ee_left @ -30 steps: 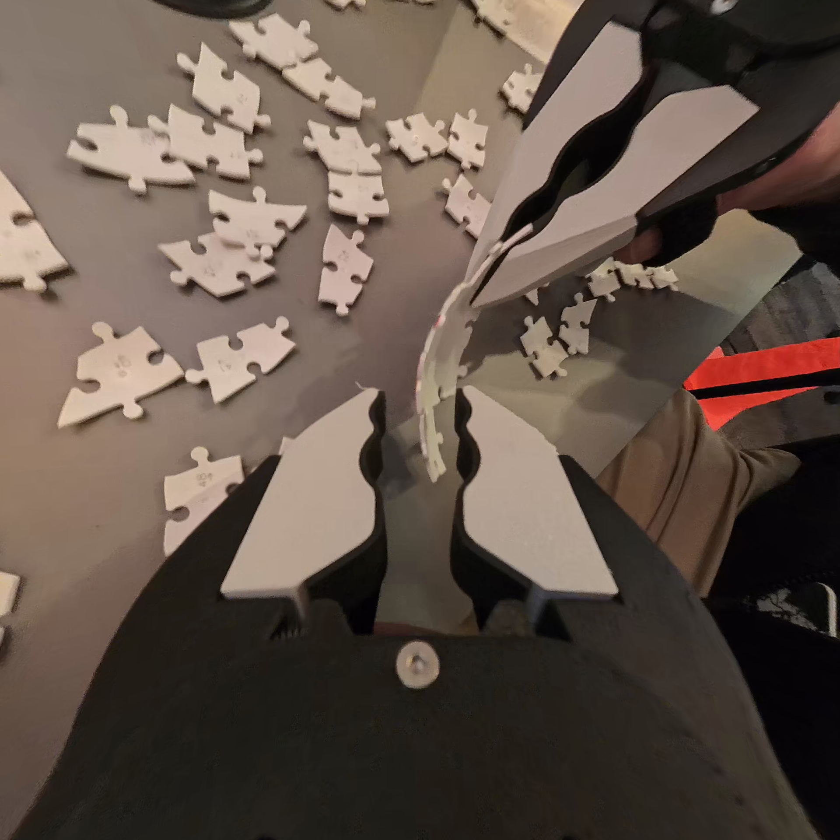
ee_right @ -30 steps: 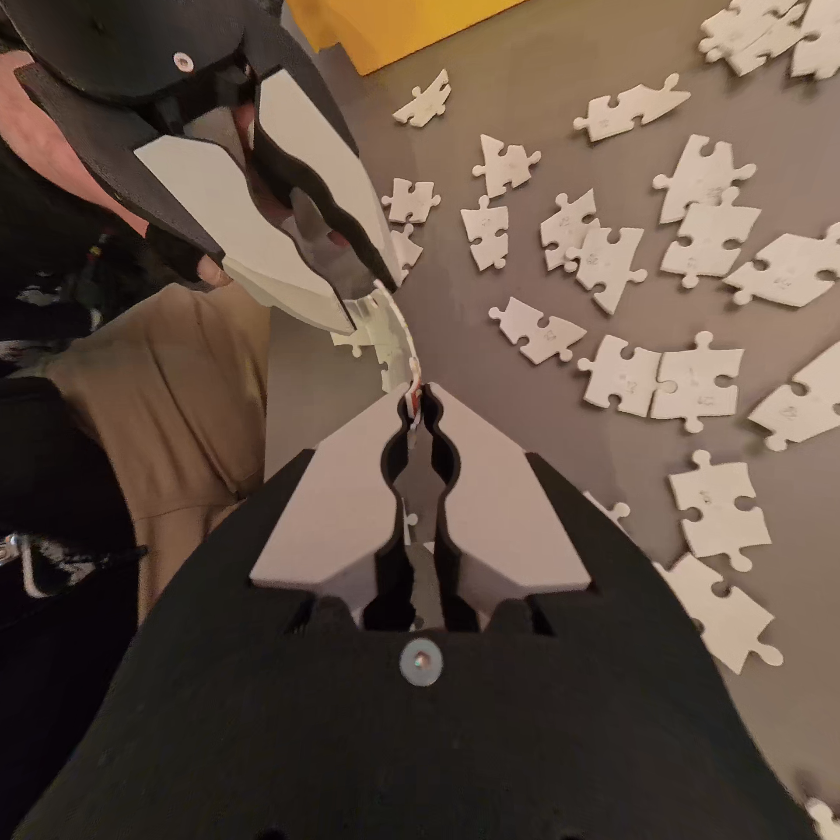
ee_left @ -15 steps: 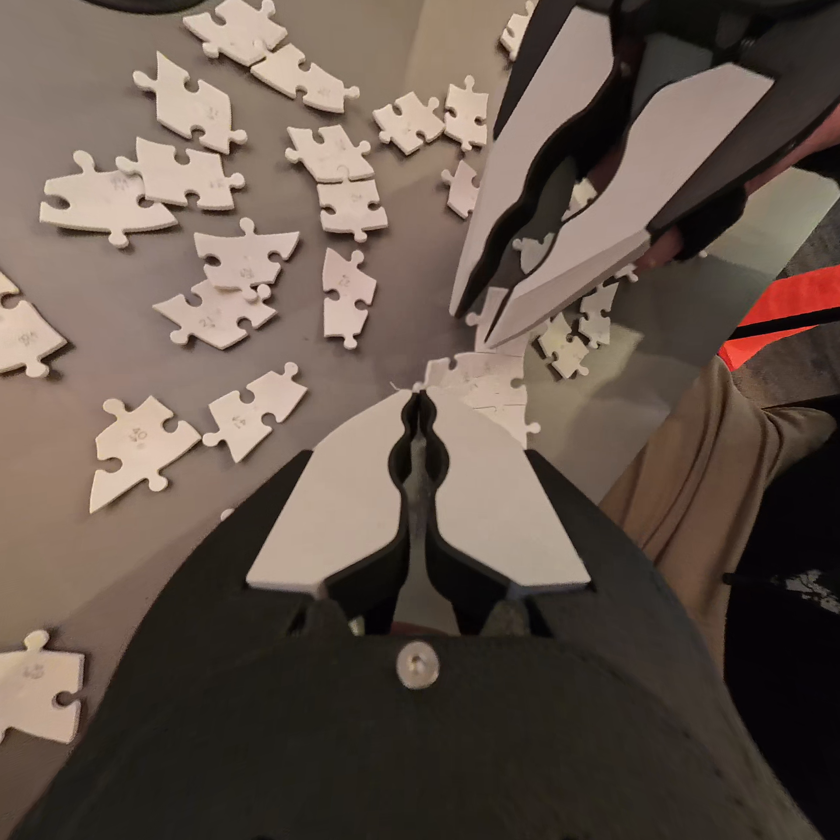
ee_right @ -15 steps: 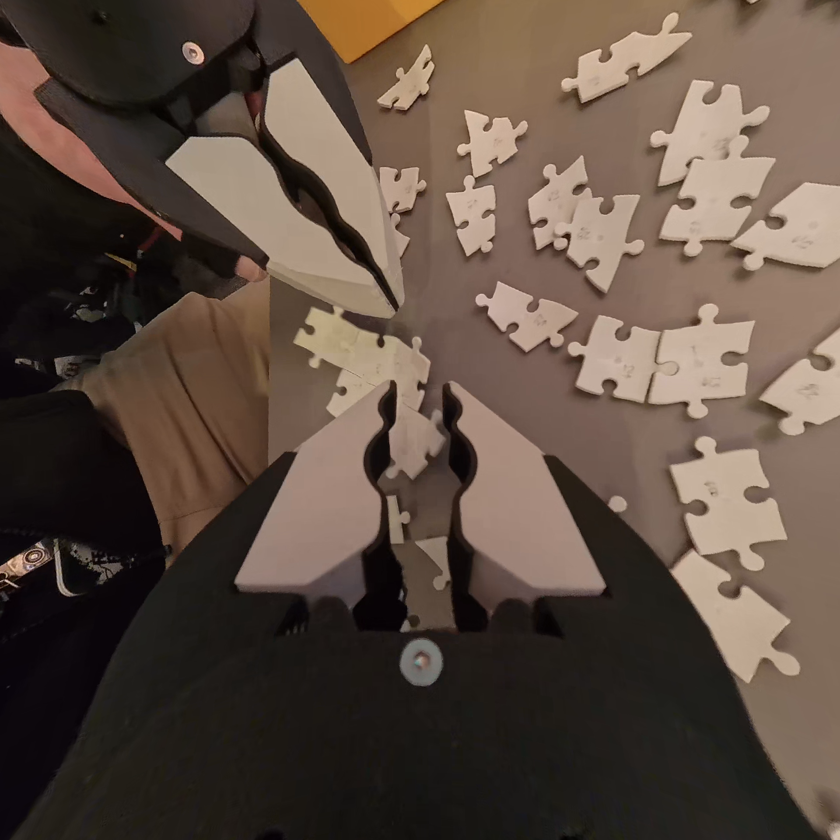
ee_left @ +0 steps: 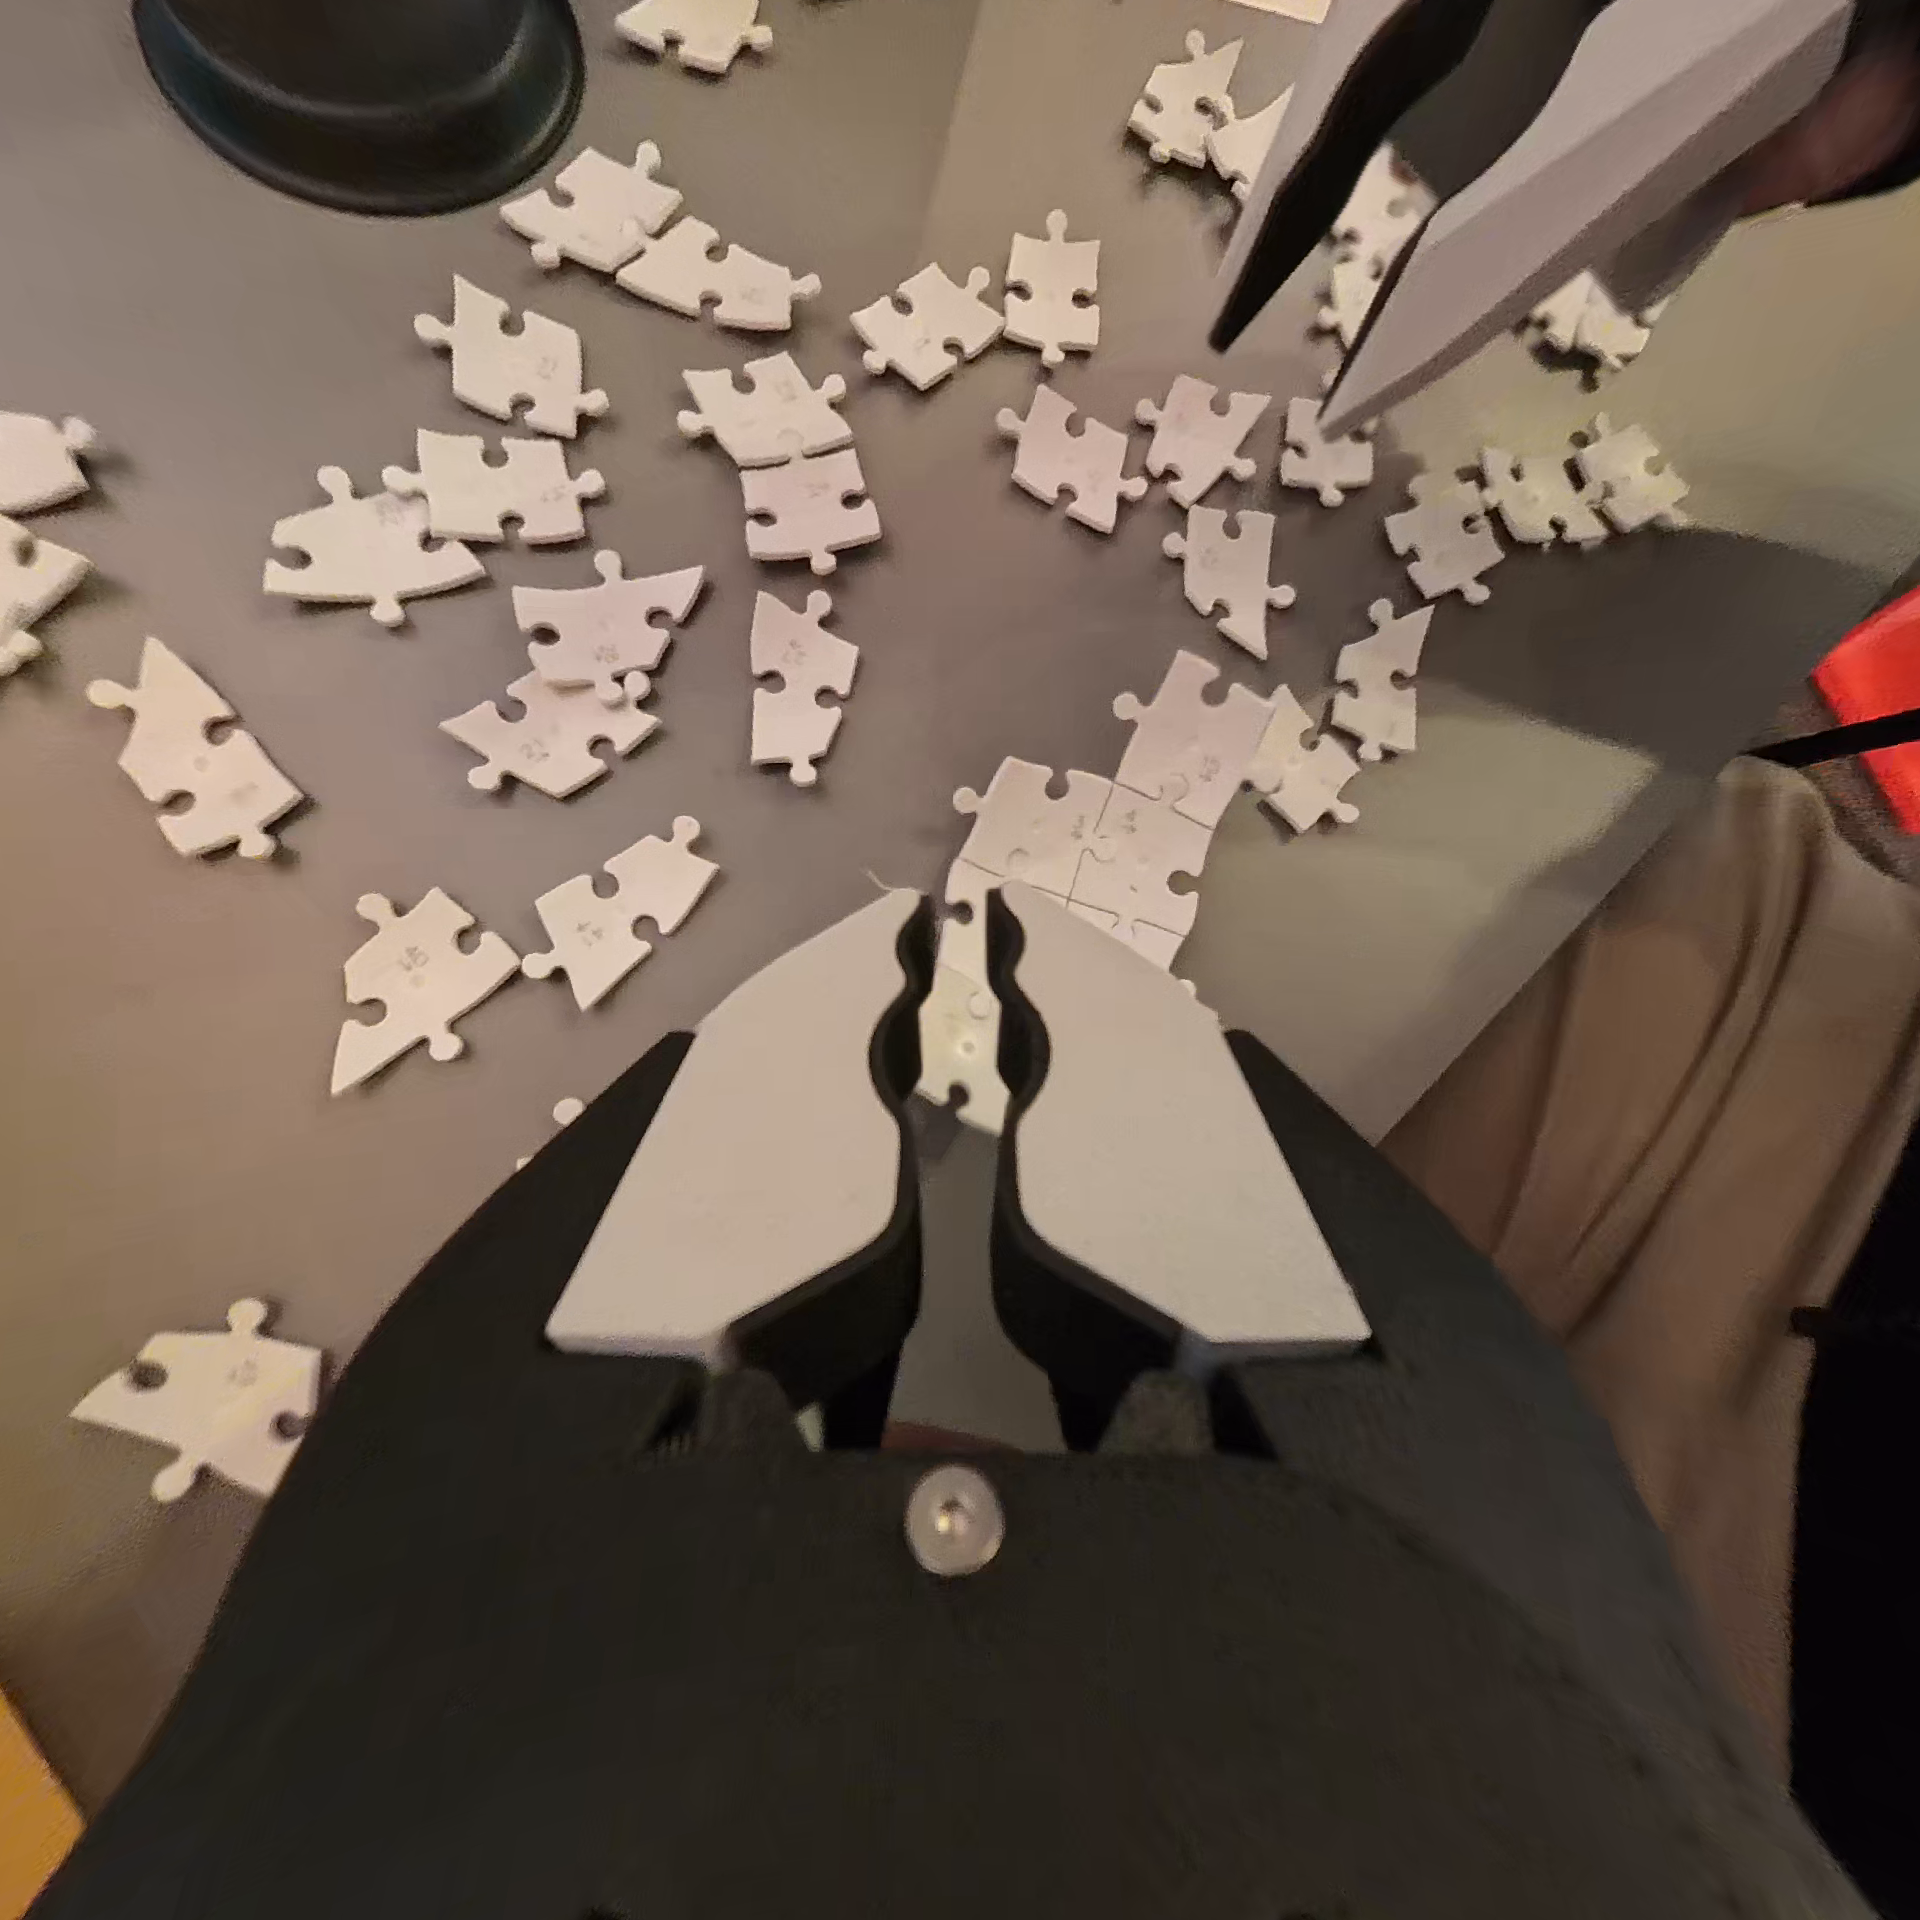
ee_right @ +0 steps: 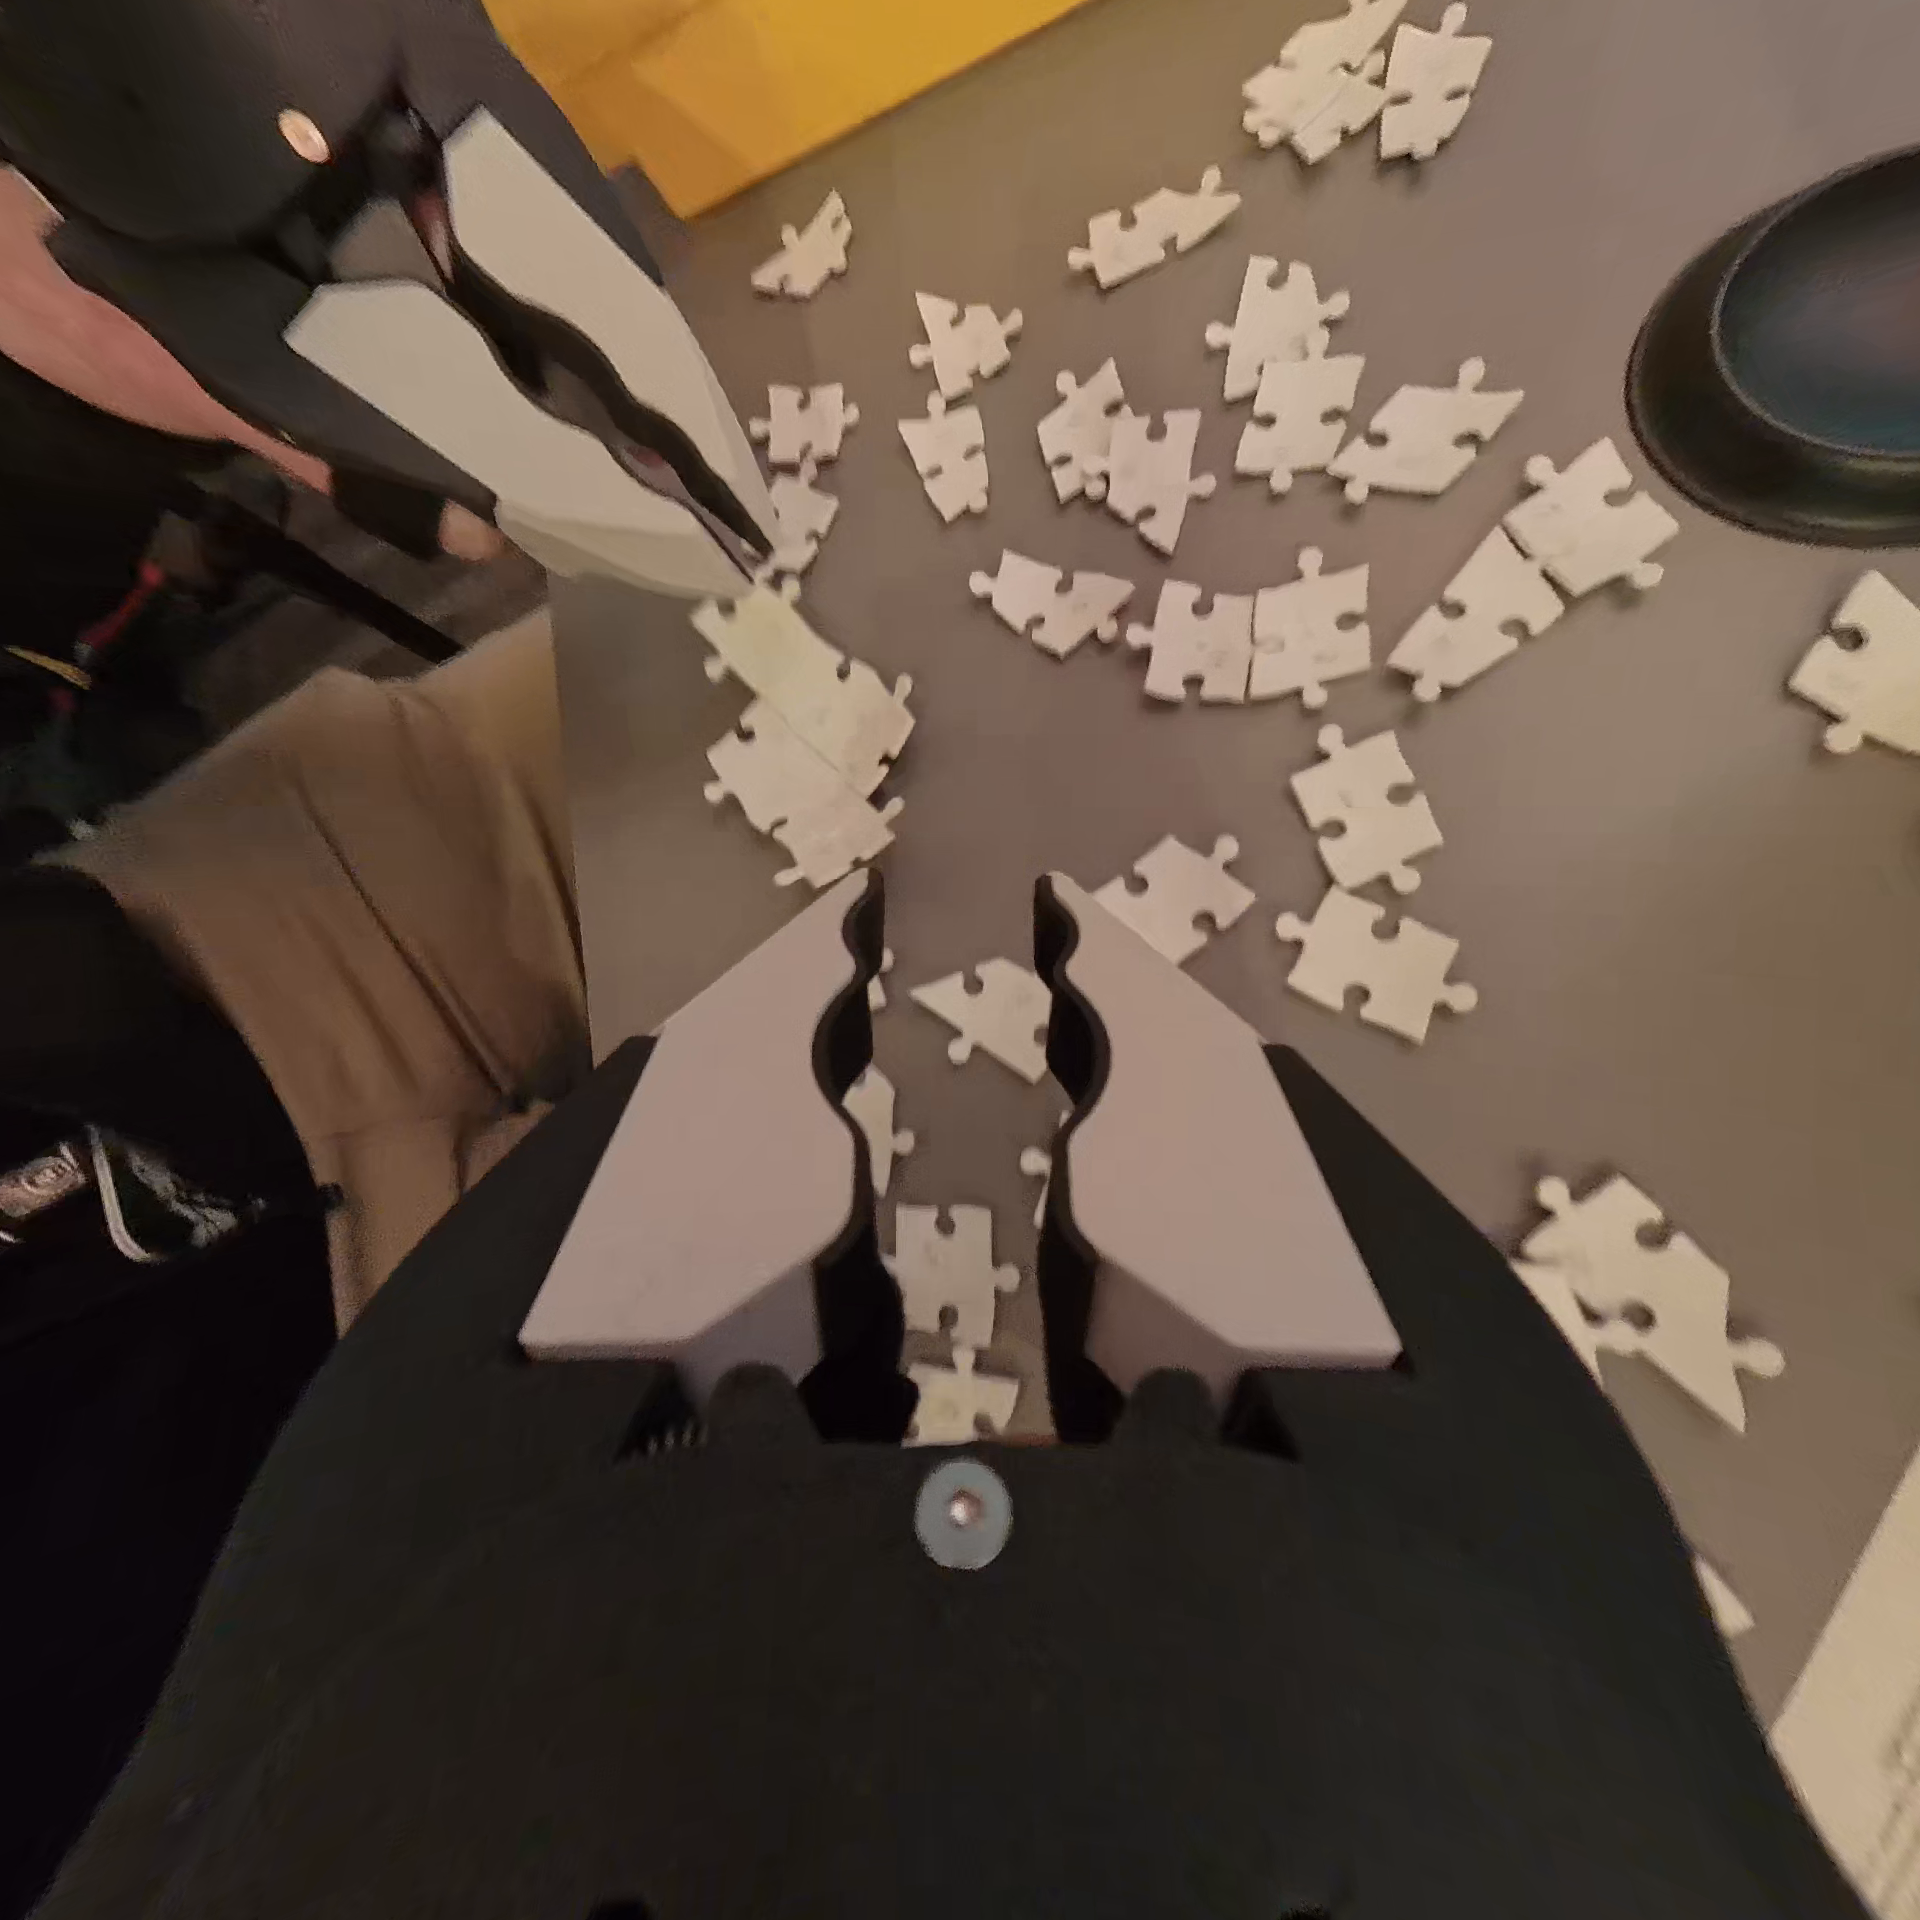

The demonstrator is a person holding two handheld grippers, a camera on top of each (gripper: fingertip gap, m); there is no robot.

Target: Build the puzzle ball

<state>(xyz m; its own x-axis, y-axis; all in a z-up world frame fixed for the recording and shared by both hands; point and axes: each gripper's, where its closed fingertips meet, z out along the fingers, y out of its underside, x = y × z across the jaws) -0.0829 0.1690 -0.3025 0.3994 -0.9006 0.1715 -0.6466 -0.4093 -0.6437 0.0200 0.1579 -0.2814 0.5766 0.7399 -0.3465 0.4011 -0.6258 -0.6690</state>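
Each camera sits behind its own fingers, looking steeply down at the grey table (ee_left: 208, 987) from close above. Both views share the joined puzzle strip (ee_left: 1122, 831) (ee_right: 810, 727) near the table's edge (seen from opposite sides) and the black round base (ee_left: 364, 94) (ee_right: 1787, 343).

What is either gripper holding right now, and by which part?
Nothing. The joined puzzle section lies on the table; the left gripper and right gripper are both open and empty.

Small faint printed marks on the white puzzle pieces (ee_left: 793, 670), on no other surface.
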